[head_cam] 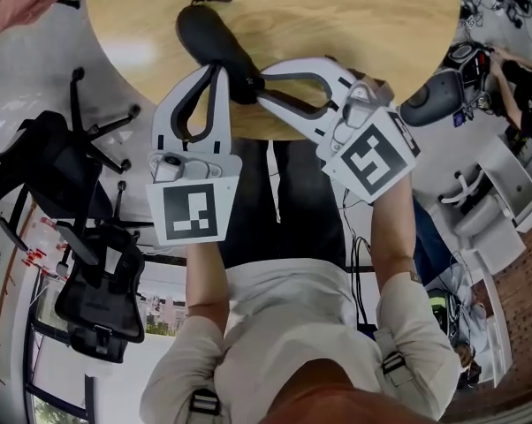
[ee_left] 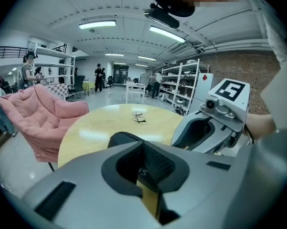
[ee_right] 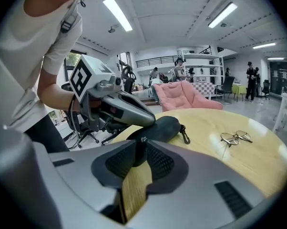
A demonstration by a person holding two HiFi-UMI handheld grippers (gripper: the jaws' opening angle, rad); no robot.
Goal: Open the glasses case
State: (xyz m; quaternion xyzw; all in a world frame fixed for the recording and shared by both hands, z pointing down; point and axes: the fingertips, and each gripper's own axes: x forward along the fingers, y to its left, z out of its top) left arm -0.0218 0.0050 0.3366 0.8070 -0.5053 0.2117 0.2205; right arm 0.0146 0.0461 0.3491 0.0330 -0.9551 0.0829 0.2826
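A black soft glasses case (head_cam: 211, 41) lies slantwise on the round wooden table (head_cam: 354, 16), near its front edge. My left gripper (head_cam: 220, 67) is shut on the case's near side; in the left gripper view its pads (ee_left: 155, 163) meet with the case (ee_left: 122, 138) just beyond them. My right gripper (head_cam: 257, 87) is closed on the case's near end. In the right gripper view its pads (ee_right: 158, 161) pinch together at a small metal bit on the case (ee_right: 165, 125), seemingly the zip pull. A clip (ee_right: 185, 135) hangs off the case's far end.
A pair of wire-rimmed glasses (ee_right: 235, 138) lies further in on the table (ee_left: 138, 117). A pink soft chair (ee_left: 38, 116) stands beyond the table. Black office chairs (head_cam: 80, 237) stand on the floor to my left. Shelving (ee_left: 181, 82) and people are far off.
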